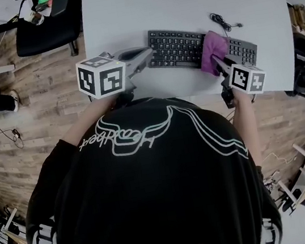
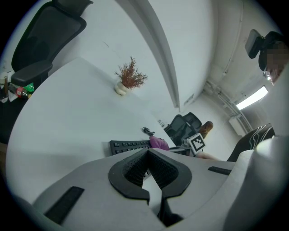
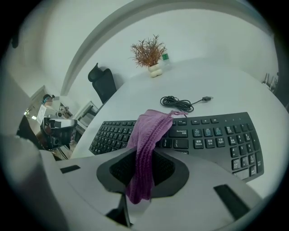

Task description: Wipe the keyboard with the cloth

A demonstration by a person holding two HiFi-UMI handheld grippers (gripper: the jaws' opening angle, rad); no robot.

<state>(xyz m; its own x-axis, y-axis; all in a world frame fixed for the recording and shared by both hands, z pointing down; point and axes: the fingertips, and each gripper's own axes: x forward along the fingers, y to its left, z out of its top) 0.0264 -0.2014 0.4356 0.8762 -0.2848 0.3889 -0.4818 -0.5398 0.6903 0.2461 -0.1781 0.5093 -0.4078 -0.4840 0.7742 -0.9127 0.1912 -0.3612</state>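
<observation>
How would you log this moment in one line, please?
right tool: shut on cloth | cloth: draped on keyboard | left tool: shut, empty

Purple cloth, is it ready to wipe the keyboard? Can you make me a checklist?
1. Cloth gripped: ok, the right gripper is shut on it.
2. Cloth on the keyboard: ok, draped over its middle keys.
3. Left gripper free: ok, shut and empty, by the keyboard's left end.
4. Left gripper steadying the keyboard: cannot tell.
5. Cable clear: ok, coiled behind the keyboard.
</observation>
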